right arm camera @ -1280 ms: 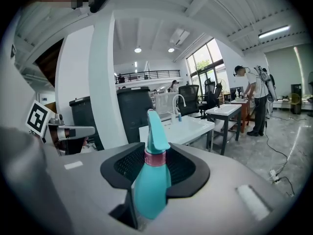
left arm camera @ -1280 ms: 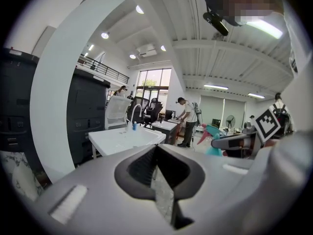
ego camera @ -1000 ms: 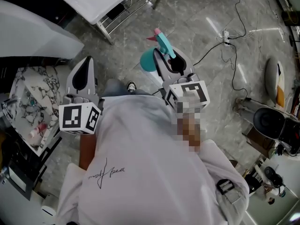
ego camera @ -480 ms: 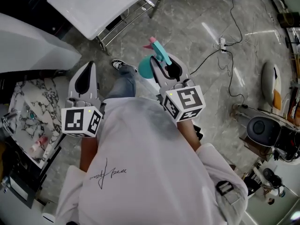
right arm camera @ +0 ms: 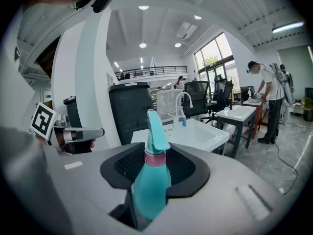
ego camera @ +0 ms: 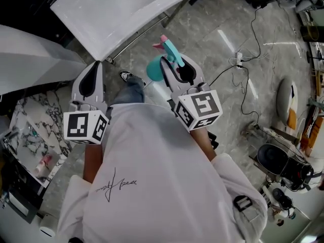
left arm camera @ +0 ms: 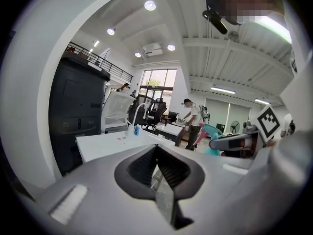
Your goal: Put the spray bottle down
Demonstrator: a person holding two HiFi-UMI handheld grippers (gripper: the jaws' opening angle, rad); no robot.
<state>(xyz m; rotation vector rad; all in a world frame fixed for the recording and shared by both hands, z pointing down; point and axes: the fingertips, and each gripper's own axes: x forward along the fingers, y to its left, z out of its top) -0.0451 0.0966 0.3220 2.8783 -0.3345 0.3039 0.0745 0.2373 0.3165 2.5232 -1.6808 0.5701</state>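
Observation:
A teal spray bottle [ego camera: 158, 68] with a pink collar and teal trigger head stands upright between the jaws of my right gripper [ego camera: 172, 59], which is shut on its body. The right gripper view shows the bottle [right arm camera: 151, 180] close up in that gripper [right arm camera: 155, 153]. My left gripper [ego camera: 95, 65] is held level beside it on the left, jaws closed together with nothing in them; its pads [left arm camera: 146, 163] meet at the tip. A white sink table [ego camera: 116, 9] with a tap lies just ahead of both grippers and also appears as the sink table [right arm camera: 195, 131] and the sink table [left arm camera: 112, 143].
Cables and a power strip [ego camera: 239, 59] lie on the grey stone floor to the right. A marble-patterned surface [ego camera: 30, 130] is at the left, a machine [ego camera: 281, 161] at the right. A dark cabinet [left arm camera: 73, 116] stands left of the sink table; a person [right arm camera: 268, 102] stands at another table.
Both grippers have moved forward with the person walking; the sink table has come nearer and now fills the top of the head view. The bottle stays gripped.

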